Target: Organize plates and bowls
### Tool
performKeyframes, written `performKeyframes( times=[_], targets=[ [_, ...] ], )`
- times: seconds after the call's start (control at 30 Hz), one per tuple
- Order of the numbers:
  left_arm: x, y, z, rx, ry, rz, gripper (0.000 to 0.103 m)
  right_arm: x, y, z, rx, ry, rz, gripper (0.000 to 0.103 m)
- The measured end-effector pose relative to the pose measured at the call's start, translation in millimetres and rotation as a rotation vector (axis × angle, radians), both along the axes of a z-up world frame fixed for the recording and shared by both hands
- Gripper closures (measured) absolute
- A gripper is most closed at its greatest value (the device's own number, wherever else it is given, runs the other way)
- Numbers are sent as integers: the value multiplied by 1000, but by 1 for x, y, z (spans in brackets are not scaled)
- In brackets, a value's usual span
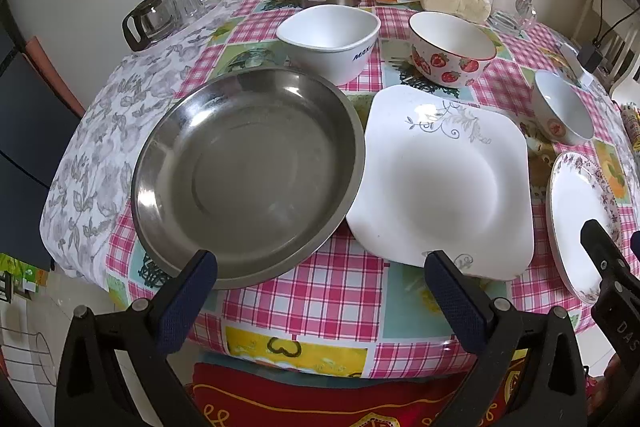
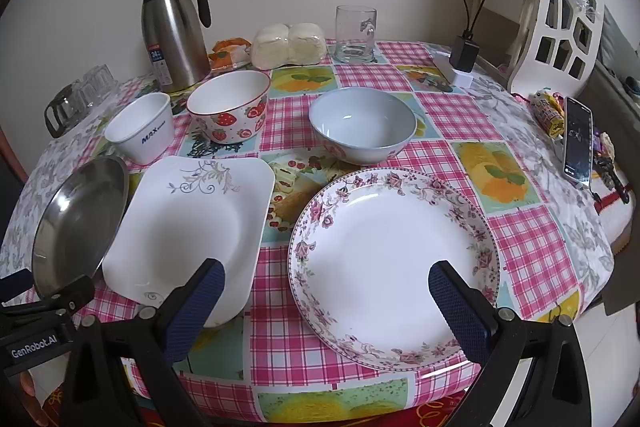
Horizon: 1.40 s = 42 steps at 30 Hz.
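A steel plate (image 1: 248,175) lies at the table's front left, with a white square plate (image 1: 444,183) beside it and a round floral plate (image 2: 394,263) at the front right. Behind them stand a white square bowl (image 1: 330,41), a strawberry bowl (image 1: 450,47) and a pale blue bowl (image 2: 362,125). My left gripper (image 1: 320,267) is open and empty, above the table's front edge between the steel and square plates. My right gripper (image 2: 326,279) is open and empty, its fingers straddling the near left part of the floral plate.
At the back stand a steel thermos (image 2: 174,31), a glass mug (image 2: 356,35), wrapped buns (image 2: 288,45), a glass pot and tumblers (image 1: 168,11). A phone (image 2: 578,139) and charger (image 2: 464,55) lie right. A white chair (image 2: 560,27) stands behind.
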State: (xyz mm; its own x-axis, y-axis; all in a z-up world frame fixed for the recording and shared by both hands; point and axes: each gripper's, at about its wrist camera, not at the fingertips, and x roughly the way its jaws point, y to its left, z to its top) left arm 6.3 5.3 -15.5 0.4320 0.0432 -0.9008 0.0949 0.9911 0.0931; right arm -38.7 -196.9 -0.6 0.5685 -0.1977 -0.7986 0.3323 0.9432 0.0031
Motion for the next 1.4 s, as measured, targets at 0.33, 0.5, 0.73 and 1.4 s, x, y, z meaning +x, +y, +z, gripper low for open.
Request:
performKeyframes(
  times=[0.33, 0.5, 0.73, 1.4],
  targets=[
    [1, -1, -3, 10, 17, 4, 0, 1, 0, 0, 0, 3, 2, 0],
    [1, -2, -4, 17, 24, -1, 0, 0, 1, -2, -3, 7, 4, 0],
    [1, -3, -7, 22, 32, -1, 0, 1, 0, -2, -2, 15, 4, 0],
    [2, -4, -9, 15, 40, 3, 0, 3, 3, -5, -9, 32, 11, 0]
  ],
)
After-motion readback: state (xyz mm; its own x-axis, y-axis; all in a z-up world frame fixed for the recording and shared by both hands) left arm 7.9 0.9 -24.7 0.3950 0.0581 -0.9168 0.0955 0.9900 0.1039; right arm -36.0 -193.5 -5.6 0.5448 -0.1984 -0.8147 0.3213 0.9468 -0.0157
